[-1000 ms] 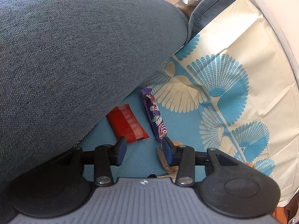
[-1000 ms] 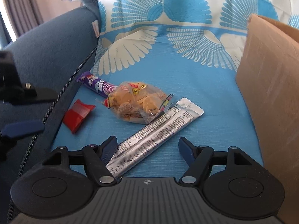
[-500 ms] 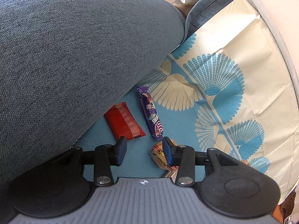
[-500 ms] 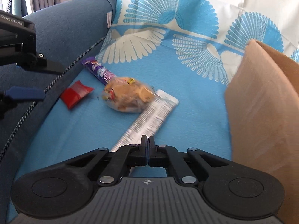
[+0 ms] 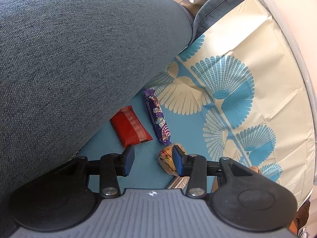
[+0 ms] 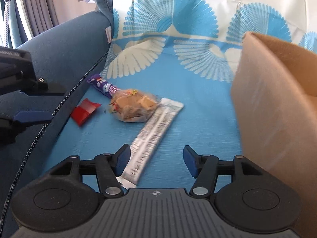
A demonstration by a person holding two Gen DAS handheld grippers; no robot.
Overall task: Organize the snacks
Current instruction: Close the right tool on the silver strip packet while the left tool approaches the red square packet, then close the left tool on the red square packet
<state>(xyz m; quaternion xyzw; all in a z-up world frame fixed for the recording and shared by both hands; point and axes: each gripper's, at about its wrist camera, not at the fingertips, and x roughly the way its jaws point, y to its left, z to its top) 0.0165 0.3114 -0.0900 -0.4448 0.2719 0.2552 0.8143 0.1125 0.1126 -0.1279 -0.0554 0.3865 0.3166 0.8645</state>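
Several snacks lie on a blue patterned cloth: a red packet, a purple candy bar, a clear bag of biscuits and a long silver sachet. My left gripper is open and empty, just short of the red packet and biscuit bag. My right gripper is open and empty, above the near end of the silver sachet. The left gripper also shows at the left edge of the right wrist view.
A brown cardboard box stands at the right, close to my right gripper. A blue-grey sofa armrest runs along the left, right beside the red packet. The cloth rises up the sofa back behind the snacks.
My right gripper shut half a second ago and has opened again, staying over the silver sachet. My left gripper drew back a little; more of the biscuit bag shows.
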